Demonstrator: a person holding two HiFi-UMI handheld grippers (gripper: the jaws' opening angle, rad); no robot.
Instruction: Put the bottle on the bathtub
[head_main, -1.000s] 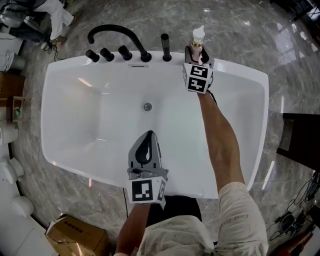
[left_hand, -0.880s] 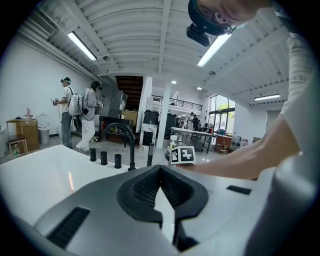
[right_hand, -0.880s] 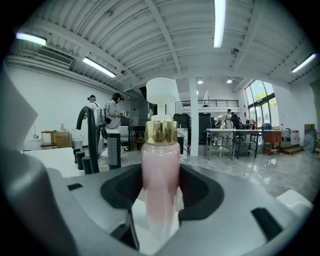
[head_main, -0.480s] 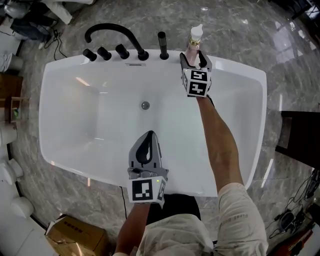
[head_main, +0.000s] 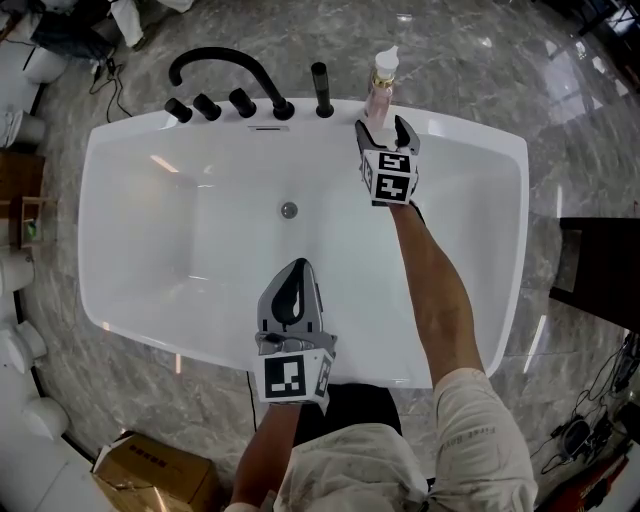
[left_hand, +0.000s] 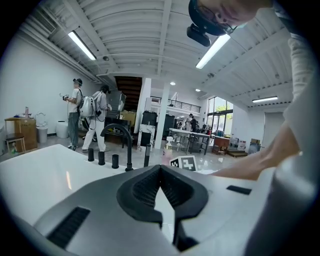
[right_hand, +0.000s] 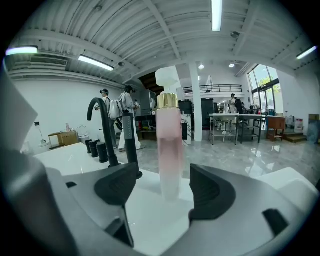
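Observation:
A slim pink bottle (head_main: 381, 85) with a gold collar and white pump stands upright on the far rim of the white bathtub (head_main: 470, 140). My right gripper (head_main: 383, 124) is just in front of it, and its jaws have just been opening. In the right gripper view the bottle (right_hand: 170, 150) rises in the gap of the right gripper (right_hand: 165, 187), and neither pad touches it. My left gripper (head_main: 297, 268) hovers over the tub's near side, shut with nothing in it. In the left gripper view, the left gripper (left_hand: 160, 169) has its tips together, and the bottle (left_hand: 166, 151) is small and far off.
A black arched faucet (head_main: 225, 65), three black knobs (head_main: 210, 105) and a black post (head_main: 321, 90) line the far rim left of the bottle. The drain (head_main: 289, 210) lies in the tub floor. A cardboard box (head_main: 155, 470) sits on the marble floor at lower left.
The right gripper's jaws have spread away from the bottle and drawn back a little toward me. The bottle stays standing on the rim. The left gripper has not moved.

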